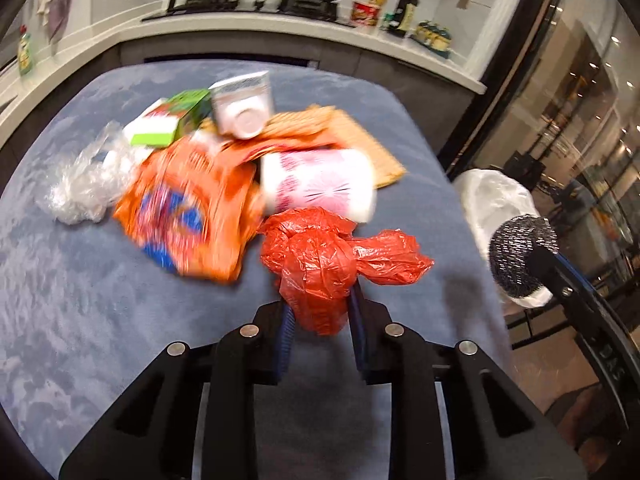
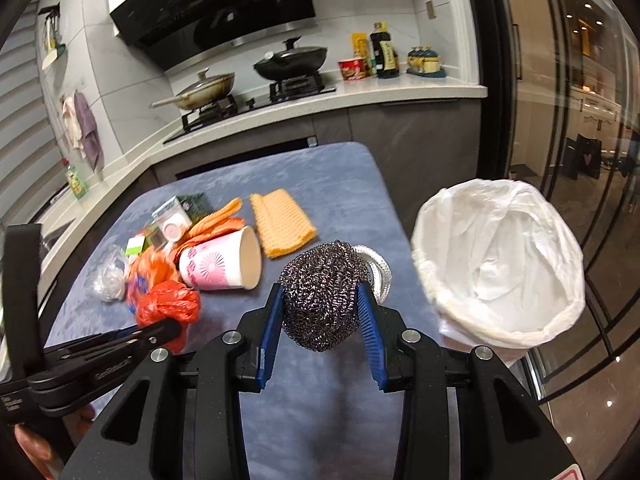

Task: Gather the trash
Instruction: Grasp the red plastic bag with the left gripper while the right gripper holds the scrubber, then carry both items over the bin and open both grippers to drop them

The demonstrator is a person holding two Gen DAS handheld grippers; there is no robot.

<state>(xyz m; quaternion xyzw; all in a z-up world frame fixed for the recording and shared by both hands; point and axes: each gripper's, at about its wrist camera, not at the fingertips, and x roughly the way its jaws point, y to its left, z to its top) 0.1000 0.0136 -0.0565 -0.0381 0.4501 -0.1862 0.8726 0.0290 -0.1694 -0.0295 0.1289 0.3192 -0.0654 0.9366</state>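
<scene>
Two wrist views over a blue-covered surface [image 2: 320, 168] in a kitchen. The left gripper [image 1: 320, 312] is closed on a knotted red plastic bag [image 1: 320, 264], its blue pads pressing the bag's lower end. The right gripper [image 2: 322, 320] clamps a steel wool scourer [image 2: 322, 292] between its blue pads, jaws partly apart around the ball, just left of a bin lined with a white bag [image 2: 500, 264] that stands beside the surface's right edge. On the surface lie remaining trash: a tipped pink-printed paper cup [image 2: 220, 264], an orange snack wrapper [image 1: 188, 216], crumpled clear plastic [image 1: 84, 184], a green-and-white carton [image 1: 168, 124], a small white box [image 1: 244, 104] and an orange cloth [image 2: 280, 224].
</scene>
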